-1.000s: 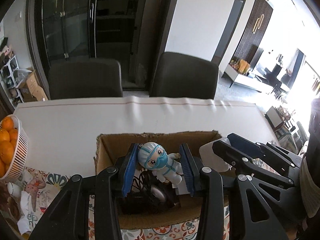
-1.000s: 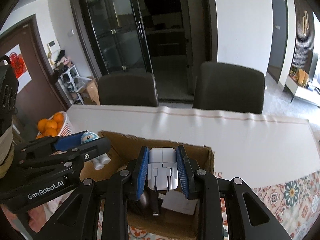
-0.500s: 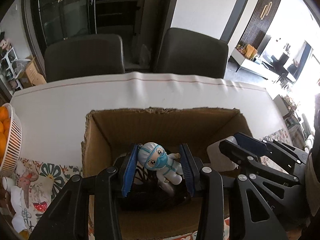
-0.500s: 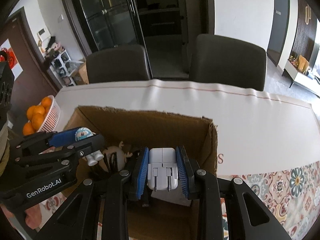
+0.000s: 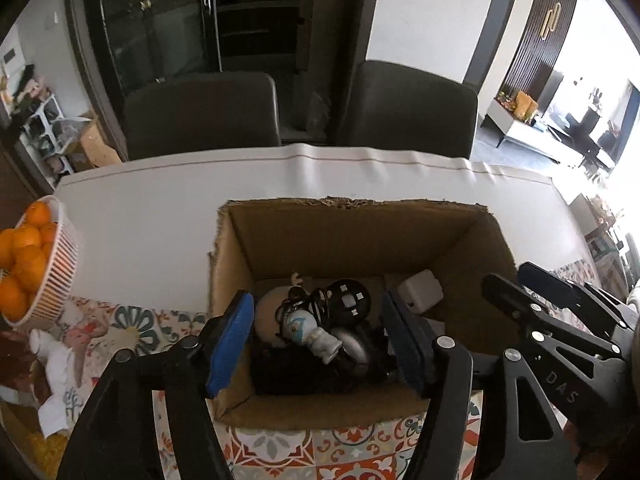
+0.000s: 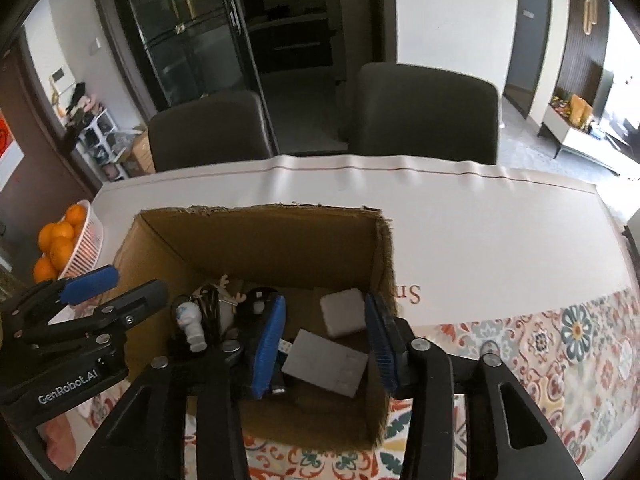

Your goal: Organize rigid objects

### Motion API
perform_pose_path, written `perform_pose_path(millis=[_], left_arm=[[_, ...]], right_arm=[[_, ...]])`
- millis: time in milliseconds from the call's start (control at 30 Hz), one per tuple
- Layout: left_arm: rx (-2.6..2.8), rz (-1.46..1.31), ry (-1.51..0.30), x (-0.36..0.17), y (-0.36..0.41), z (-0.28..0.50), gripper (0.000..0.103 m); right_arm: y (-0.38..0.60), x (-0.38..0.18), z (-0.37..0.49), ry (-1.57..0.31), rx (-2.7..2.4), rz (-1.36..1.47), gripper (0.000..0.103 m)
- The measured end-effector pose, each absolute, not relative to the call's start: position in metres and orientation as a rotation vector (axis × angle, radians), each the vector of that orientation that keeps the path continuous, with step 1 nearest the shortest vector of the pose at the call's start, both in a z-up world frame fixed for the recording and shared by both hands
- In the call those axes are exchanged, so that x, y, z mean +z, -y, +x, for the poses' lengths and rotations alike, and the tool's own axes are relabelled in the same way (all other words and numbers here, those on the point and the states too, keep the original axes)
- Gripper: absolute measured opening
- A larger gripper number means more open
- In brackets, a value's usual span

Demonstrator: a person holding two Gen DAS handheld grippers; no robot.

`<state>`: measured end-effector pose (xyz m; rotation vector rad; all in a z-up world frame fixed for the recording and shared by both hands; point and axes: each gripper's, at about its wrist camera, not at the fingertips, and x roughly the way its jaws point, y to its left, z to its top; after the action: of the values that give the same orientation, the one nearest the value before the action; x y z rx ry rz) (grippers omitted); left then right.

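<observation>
An open cardboard box (image 5: 352, 220) (image 6: 256, 216) stands on the table. Both grippers hover over its near half. My left gripper (image 5: 320, 340) is open and empty; the small medic figurine (image 5: 310, 330) (image 6: 191, 322) lies in the box below it, on a pile of dark items. My right gripper (image 6: 322, 340) is open and empty; the white plug adapter (image 6: 344, 312) (image 5: 420, 292) lies on the box floor between its fingers, next to a grey flat box (image 6: 324, 362). The right gripper also shows at the right of the left wrist view (image 5: 560, 312).
A white basket of oranges (image 5: 28, 256) (image 6: 64, 240) stands at the table's left edge. White cloth (image 6: 480, 220) covers the far table; a patterned cloth (image 6: 580, 340) covers the near part. Two dark chairs (image 5: 200, 112) (image 5: 408, 108) stand behind the table.
Both grippers opened. The figurine dropped from the left gripper into the box, and the white adapter dropped from the right gripper onto the box floor.
</observation>
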<state>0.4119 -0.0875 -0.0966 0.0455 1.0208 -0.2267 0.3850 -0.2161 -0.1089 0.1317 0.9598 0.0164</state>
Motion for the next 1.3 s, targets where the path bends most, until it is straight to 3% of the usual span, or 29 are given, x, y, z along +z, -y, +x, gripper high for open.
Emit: perform_pose_path(millis=[767, 1300], left_arm=[[-0.075, 0.102, -0.697, 0.016, 0.046, 0.27, 0.102], [-0.041, 0.11, -0.573, 0.046, 0.03, 0.188, 0.103]], right_arm=[[0.199, -0.001, 0.245, -0.693, -0.068, 0.098, 0.077], [0.181, 0.033, 0.17, -0.56, -0.119, 0.046, 0.089]])
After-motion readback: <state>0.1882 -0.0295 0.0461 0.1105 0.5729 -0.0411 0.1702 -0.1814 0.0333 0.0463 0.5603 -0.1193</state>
